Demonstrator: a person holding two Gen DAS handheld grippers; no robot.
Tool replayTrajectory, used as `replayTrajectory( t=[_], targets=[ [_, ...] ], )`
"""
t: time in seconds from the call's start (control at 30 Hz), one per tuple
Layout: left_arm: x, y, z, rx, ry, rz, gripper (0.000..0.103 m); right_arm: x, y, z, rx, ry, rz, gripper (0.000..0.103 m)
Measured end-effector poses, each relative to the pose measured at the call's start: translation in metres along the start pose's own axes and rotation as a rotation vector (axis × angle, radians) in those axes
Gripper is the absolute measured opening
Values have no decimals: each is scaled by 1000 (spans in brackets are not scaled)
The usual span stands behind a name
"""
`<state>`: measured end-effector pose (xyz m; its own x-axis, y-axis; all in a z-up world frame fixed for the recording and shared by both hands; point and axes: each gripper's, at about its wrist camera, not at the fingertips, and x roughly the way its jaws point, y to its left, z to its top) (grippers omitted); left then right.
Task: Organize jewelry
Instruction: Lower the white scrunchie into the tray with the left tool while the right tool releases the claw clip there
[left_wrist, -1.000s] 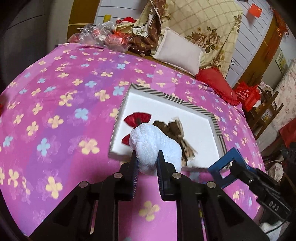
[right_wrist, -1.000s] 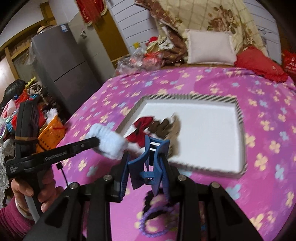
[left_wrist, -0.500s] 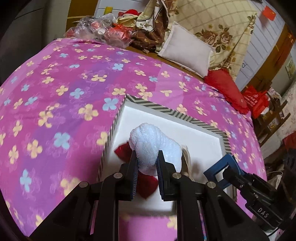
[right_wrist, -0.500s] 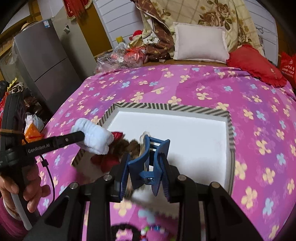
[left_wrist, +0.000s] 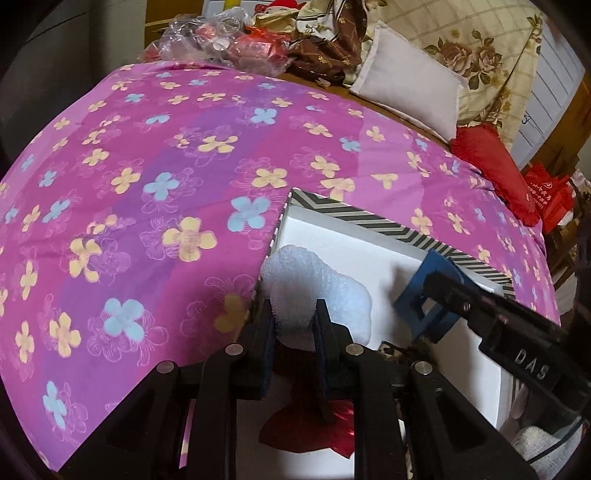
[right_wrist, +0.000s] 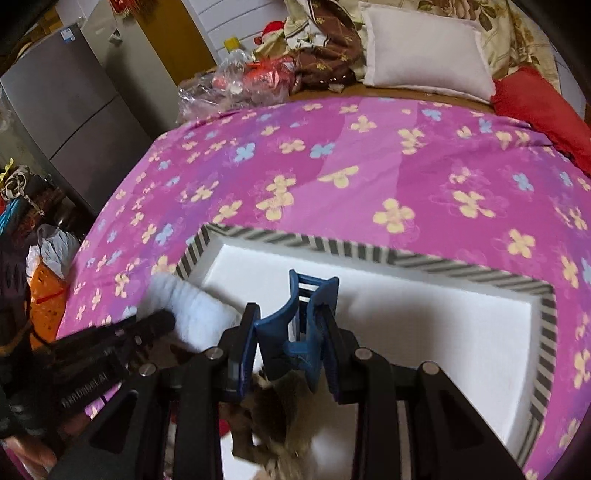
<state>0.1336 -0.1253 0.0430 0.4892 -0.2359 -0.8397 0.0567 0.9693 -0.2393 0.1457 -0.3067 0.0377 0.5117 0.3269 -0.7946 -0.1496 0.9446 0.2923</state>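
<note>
Two loads hover above the tray: we pinch a white scrunchie left, a blue hair claw right; next, judged, spreading fingers to drop them.

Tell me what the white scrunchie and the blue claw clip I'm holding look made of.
White scrunchie: soft plush or terry-like fabric, matte, with a fuzzy looped surface that bulges around the left fingers. Blue claw clip: looks like rigid moulded plastic, smooth with a slight sheen and crisp edges.
</note>
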Motion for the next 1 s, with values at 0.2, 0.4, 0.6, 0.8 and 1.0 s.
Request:
replayTrajectory(
  t=[0.2, 0.4, 0.6, 0.8, 1.0],
  targets=[
    [-4, 2, -2, -4, -10, -4, 28, 12, -1, 7, 60, 7, 49, 40],
    [-11, 4, -9, 16, -9, -26, 34, 6, -8, -4, 119, -6, 84, 53],
    [-28, 4, -16, 25, -34, -12, 43, -19, -6, -10, 115, -36, 98, 65],
    [-56, 1, -30, 44, -69, -10, 43, -52, 0, -23, 104, -65, 110, 65],
    [-91, -7, -58, 69, -124, 24, 43, -98, 9, -58, 65, -112, 77, 65]
  ],
)
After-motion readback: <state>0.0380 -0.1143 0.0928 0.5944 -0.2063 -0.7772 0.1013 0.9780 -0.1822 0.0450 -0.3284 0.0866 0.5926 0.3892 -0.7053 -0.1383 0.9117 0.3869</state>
